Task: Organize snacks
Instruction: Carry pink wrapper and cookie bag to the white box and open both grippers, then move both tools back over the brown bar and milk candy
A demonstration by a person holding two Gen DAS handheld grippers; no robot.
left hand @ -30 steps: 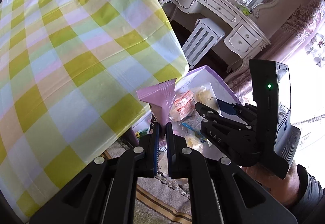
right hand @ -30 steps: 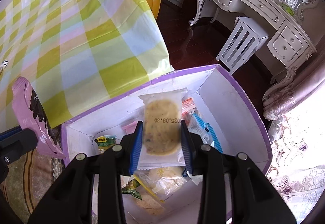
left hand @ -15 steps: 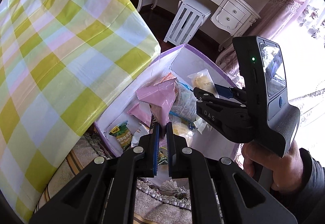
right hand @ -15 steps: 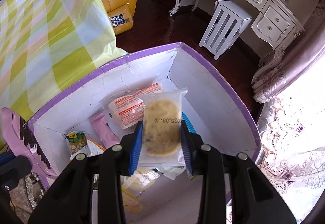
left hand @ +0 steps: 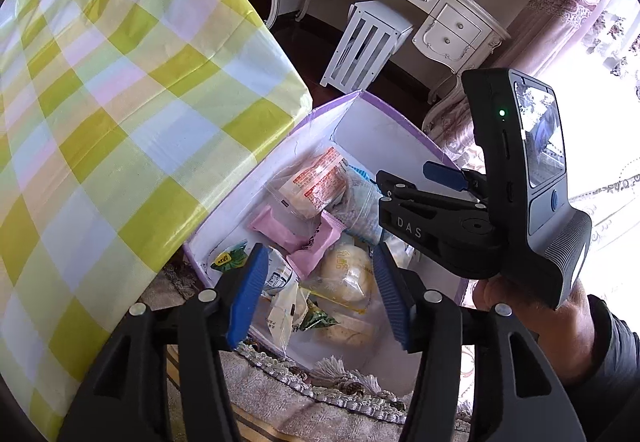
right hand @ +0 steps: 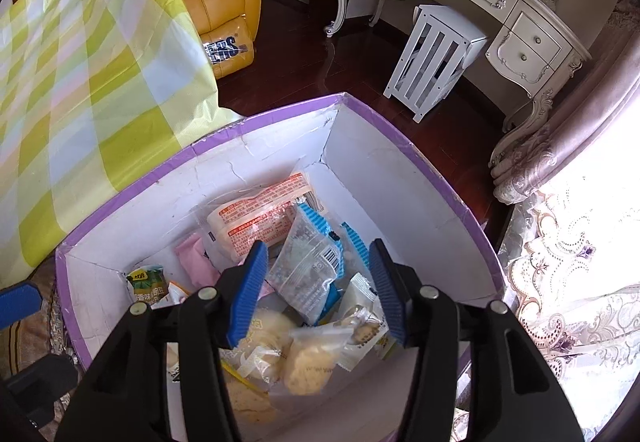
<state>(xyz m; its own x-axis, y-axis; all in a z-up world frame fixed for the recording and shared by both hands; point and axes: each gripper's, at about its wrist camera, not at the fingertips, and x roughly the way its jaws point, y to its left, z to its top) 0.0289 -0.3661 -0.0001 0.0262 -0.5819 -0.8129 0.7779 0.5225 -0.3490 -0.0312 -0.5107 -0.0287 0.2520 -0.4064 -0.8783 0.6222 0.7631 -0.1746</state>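
Hovering over the purple-rimmed box (right hand: 420,157), my left gripper (left hand: 318,292) and right gripper (right hand: 316,288) are both opening, nothing between the pads. Snack packets (right hand: 260,217) lie heaped inside the box; dipping lower could snag loose wrappers.

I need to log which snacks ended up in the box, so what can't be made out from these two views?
- Near end of the purple-rimmed box, right wrist view: hidden behind the right hand-held gripper, whose jaws are opening, nothing between them.
- Snacks low in the pile, both views: covered by upper packets such as the orange-printed packet.
- Green packet, left wrist view: partly hidden by the left hand-held gripper; print too small.
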